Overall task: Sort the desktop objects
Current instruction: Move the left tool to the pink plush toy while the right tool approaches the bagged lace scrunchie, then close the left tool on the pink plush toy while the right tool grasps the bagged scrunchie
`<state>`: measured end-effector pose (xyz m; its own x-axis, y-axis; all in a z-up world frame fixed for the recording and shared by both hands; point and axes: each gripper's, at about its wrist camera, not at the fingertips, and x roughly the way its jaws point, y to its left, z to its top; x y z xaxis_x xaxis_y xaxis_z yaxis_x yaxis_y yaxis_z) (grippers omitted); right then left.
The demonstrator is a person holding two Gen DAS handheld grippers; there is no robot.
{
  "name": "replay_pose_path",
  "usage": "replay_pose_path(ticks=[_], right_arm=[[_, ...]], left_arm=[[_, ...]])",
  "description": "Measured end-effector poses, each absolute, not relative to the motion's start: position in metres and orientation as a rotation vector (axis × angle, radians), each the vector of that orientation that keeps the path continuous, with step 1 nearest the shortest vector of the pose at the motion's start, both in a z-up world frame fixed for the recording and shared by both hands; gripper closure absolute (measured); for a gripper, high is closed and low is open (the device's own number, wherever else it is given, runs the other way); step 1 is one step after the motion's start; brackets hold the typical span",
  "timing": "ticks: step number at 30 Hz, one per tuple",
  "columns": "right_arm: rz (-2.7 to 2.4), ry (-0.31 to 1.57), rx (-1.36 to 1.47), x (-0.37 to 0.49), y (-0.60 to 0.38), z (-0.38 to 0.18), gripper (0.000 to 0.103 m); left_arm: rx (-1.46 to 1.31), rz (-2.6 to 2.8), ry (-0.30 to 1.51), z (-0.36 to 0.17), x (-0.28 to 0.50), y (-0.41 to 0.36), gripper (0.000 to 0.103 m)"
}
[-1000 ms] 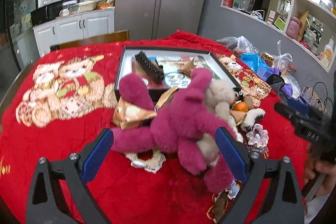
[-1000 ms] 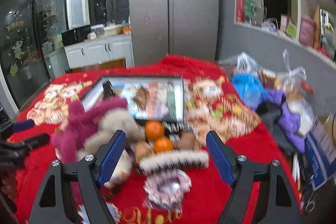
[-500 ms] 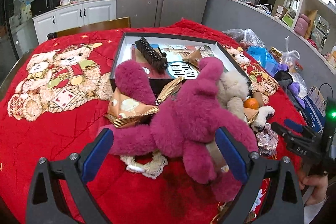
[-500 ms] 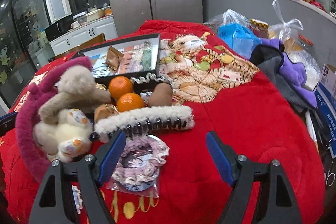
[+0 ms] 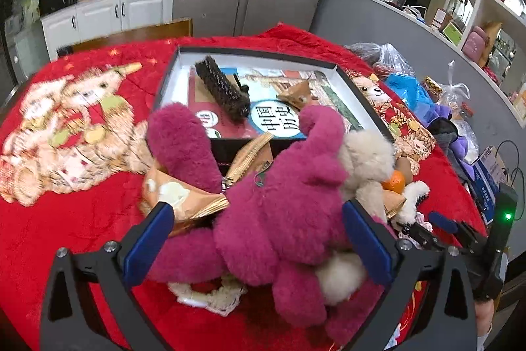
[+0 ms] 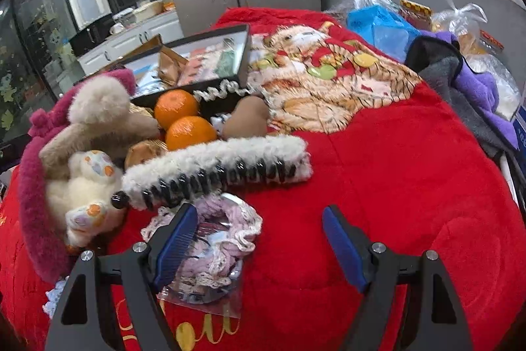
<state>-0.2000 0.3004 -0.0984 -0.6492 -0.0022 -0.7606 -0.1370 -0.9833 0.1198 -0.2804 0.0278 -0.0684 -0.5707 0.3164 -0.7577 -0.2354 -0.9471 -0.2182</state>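
Note:
A magenta plush toy (image 5: 282,213) lies on the red blanket, tangled with a beige plush (image 5: 365,153). My left gripper (image 5: 259,239) is open, its blue pads either side of the magenta plush, and the left pad stands apart from it. My right gripper (image 6: 259,244) is open low over the blanket; its left finger is over a clear bag of pink lace scrunchies (image 6: 223,229). Just beyond lie a fluffy white claw clip (image 6: 223,160), two oranges (image 6: 189,129) and a brown round thing (image 6: 248,117). The black box (image 5: 358,87) holds a dark brush (image 5: 223,91) and books.
Gold snack packets (image 5: 184,196) lie by the box's front wall. Plastic bags (image 6: 378,22) and a grey and purple cloth (image 6: 466,81) crowd the table's right edge. A chair back (image 5: 131,35) stands behind the table. Bare red blanket (image 6: 394,173) lies right of the right gripper.
The left gripper has closed in on the magenta plush, which now fills the gap between its fingers. The right gripper has sunk toward the blanket, to the lace bag. Both stay open.

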Motion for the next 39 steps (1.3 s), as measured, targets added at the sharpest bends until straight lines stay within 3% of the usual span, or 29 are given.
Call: replay_pose_path(ticks=[9,16,17,18,20,25,29,33,39], right_arm=[[2.767,0.222,-1.287,-0.2,0.297,-0.099,0.024],[2.841,0.188,-1.281,-0.199,0.286,-0.096,0.065],[2.85,0.189,-1.281,-0.199,0.285,-0.096,0.067],[2.853,0.191,-1.28,-0.199,0.284,-0.096,0.069],[2.852,0.202,-1.274,-0.199,0.285,-0.095,0.074],[2.852,0.259,-1.252,-0.197,0.291,-0.094,0.081],[2.866,0.271,-1.218,-0.193,0.292,-0.091,0.084],[2.881,0.288,-1.193,-0.19,0.293,-0.089,0.085],[2.899,0.3,-1.147,-0.186,0.29,-0.082,0.086]], left_arm=[[-1.147,2.601,-0.001,-0.087,-0.278,0.04,0.0],[-1.057,2.616,-0.041,-0.093,-0.27,0.036,0.006],[-1.044,2.618,-0.035,-0.093,-0.268,0.036,0.013],[-1.033,2.598,-0.039,-0.091,-0.265,0.038,0.028],[-1.038,2.56,-0.08,-0.089,-0.262,0.04,0.041],[-1.017,2.582,-0.045,-0.086,-0.255,0.045,0.05],[-1.0,2.575,-0.06,-0.081,-0.249,0.043,0.067],[-0.977,2.582,-0.053,-0.075,-0.242,0.043,0.076],[-0.947,2.578,-0.091,-0.065,-0.236,0.034,0.078]])
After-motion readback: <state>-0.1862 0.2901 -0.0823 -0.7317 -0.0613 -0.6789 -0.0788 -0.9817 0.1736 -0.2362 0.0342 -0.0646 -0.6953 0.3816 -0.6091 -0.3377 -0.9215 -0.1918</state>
